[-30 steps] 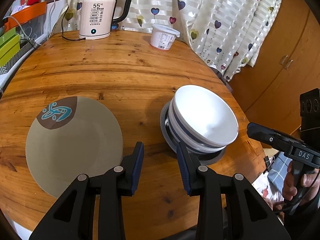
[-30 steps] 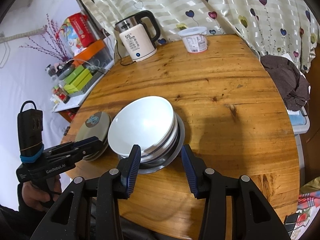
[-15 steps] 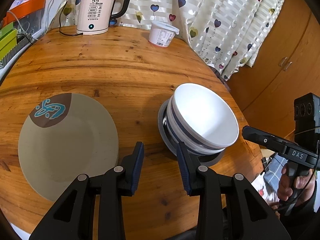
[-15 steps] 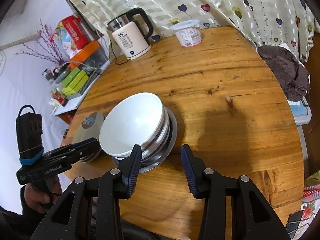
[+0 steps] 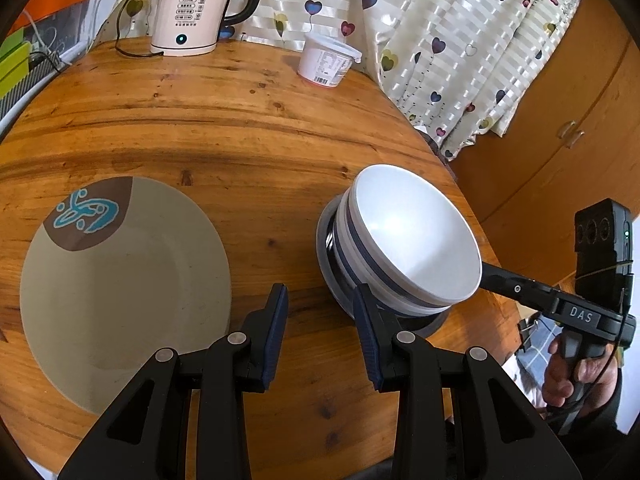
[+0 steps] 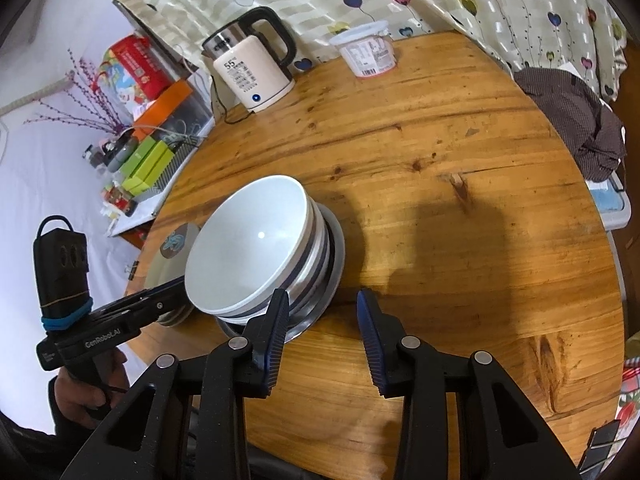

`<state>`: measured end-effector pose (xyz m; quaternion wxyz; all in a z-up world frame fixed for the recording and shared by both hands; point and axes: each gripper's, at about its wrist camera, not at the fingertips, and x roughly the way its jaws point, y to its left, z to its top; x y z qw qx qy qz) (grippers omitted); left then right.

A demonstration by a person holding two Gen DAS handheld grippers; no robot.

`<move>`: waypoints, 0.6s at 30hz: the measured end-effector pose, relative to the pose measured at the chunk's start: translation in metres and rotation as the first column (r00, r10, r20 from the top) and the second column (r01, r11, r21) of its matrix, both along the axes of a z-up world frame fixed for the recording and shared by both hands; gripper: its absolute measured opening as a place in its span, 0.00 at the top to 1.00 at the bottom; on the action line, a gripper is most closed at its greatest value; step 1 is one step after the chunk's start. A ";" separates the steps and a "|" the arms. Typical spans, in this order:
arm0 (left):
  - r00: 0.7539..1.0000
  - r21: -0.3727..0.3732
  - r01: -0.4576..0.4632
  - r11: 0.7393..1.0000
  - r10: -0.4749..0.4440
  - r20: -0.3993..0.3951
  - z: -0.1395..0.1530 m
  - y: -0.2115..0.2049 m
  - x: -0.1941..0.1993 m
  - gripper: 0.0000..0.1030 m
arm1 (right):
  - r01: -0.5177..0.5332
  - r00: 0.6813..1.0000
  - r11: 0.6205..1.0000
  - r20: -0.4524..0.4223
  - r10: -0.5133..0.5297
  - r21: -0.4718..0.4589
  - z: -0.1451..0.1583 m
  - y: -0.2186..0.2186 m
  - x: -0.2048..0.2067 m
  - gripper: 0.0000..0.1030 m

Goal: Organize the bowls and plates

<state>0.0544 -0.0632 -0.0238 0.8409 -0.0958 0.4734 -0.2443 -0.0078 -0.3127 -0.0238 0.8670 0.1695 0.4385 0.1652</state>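
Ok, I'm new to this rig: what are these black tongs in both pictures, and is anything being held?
They are two hand-held grippers, each carrying a camera that looks along its fingers. One picture comes from the left gripper, the other from the right gripper. On the round wooden table lie a beige plate, a stack of bowls on a grey dish, a kettle and a tub. Both grippers are open and empty; the right one's jaws have just been closing beside the bowls.
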 end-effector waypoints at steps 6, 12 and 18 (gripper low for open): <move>1.000 -0.014 0.002 1.000 -0.002 -0.012 -0.003 0.000 0.003 0.66 | -0.002 1.000 1.000 -0.006 0.002 0.006 -0.003 0.000 0.003 0.70; 1.000 -0.016 0.012 1.000 -0.012 -0.024 -0.005 -0.003 0.005 0.66 | -0.001 0.999 1.000 -0.033 0.002 0.027 -0.011 0.000 0.008 0.78; 0.999 -0.003 0.029 1.000 -0.029 -0.028 -0.008 -0.008 0.006 0.66 | -0.006 0.999 0.999 -0.054 0.008 0.044 -0.017 0.000 0.012 0.87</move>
